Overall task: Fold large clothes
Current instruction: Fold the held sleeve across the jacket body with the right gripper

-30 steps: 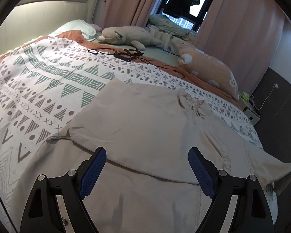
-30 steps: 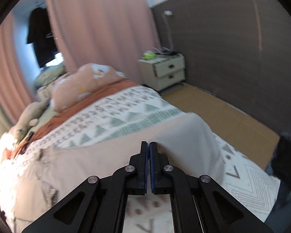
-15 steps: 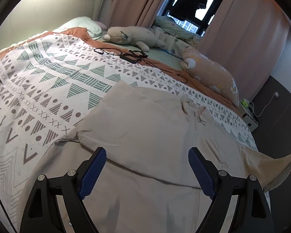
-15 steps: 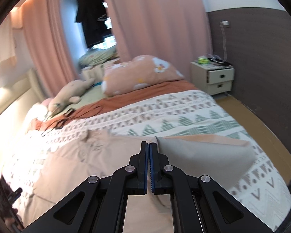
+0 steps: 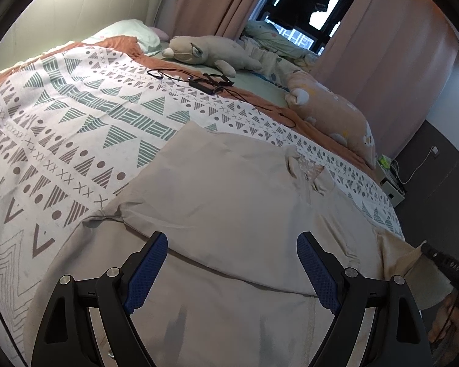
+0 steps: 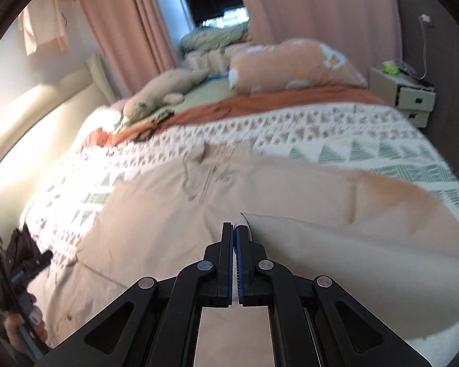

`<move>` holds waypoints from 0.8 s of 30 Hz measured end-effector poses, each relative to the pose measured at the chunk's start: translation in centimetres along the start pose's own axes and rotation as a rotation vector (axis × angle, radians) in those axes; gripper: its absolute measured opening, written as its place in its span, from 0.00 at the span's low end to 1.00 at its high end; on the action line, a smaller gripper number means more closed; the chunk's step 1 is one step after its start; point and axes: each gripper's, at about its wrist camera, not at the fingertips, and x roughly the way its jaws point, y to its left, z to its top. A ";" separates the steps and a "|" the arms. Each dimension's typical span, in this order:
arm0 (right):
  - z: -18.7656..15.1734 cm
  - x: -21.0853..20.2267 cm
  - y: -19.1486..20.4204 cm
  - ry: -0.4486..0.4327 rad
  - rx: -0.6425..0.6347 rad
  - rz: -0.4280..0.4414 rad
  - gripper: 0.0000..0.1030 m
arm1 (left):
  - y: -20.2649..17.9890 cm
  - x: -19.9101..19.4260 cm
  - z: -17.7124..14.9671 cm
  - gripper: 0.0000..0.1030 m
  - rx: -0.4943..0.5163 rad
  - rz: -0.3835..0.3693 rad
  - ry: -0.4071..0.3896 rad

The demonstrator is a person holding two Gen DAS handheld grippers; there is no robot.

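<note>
A large beige garment (image 5: 229,189) lies spread on the bed, collar (image 5: 306,168) toward the pillows, with one sleeve folded across its body. My left gripper (image 5: 231,244) hovers open just above the garment's lower part, nothing between its blue pads. My right gripper (image 6: 235,229) is shut on the edge of the other sleeve (image 6: 352,260), which hangs lifted over the garment's body (image 6: 168,214). In the left wrist view the right gripper (image 5: 437,258) shows at the right edge with the raised cloth (image 5: 413,263).
A white bedspread (image 5: 76,140) with triangle patterns covers the bed. A plush animal (image 5: 205,52), a peach pillow (image 5: 330,113) and black cables (image 5: 205,84) lie at the head end. A nightstand (image 6: 413,98) stands beside the bed, against a dark wall. Pink curtains hang behind.
My right gripper has swung left across the bed, carrying the sleeve from the bed's side in over the garment's body. The left gripper has stayed open in place.
</note>
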 end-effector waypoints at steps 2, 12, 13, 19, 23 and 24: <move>-1.4 2.8 1.2 0.079 -0.011 -0.018 0.04 | 0.2 0.0 0.0 0.84 -0.006 0.000 0.001; -5.0 1.5 2.7 0.200 -0.080 0.032 0.54 | 0.5 -0.1 0.2 0.84 -0.018 0.003 0.001; -5.2 0.3 2.0 0.188 -0.070 0.028 0.55 | 0.4 -0.1 0.2 0.84 -0.017 0.002 0.001; -6.4 -5.1 -3.5 0.161 0.057 -0.045 0.58 | 0.1 -0.1 0.0 0.84 -0.007 0.001 0.001; -9.0 -7.0 -7.4 0.169 0.157 -0.063 0.59 | 0.2 0.0 0.0 0.84 -0.010 -0.001 0.005; -9.7 -7.1 -8.2 0.176 0.181 -0.062 0.59 | 0.2 0.0 -0.1 0.84 -0.009 0.001 0.005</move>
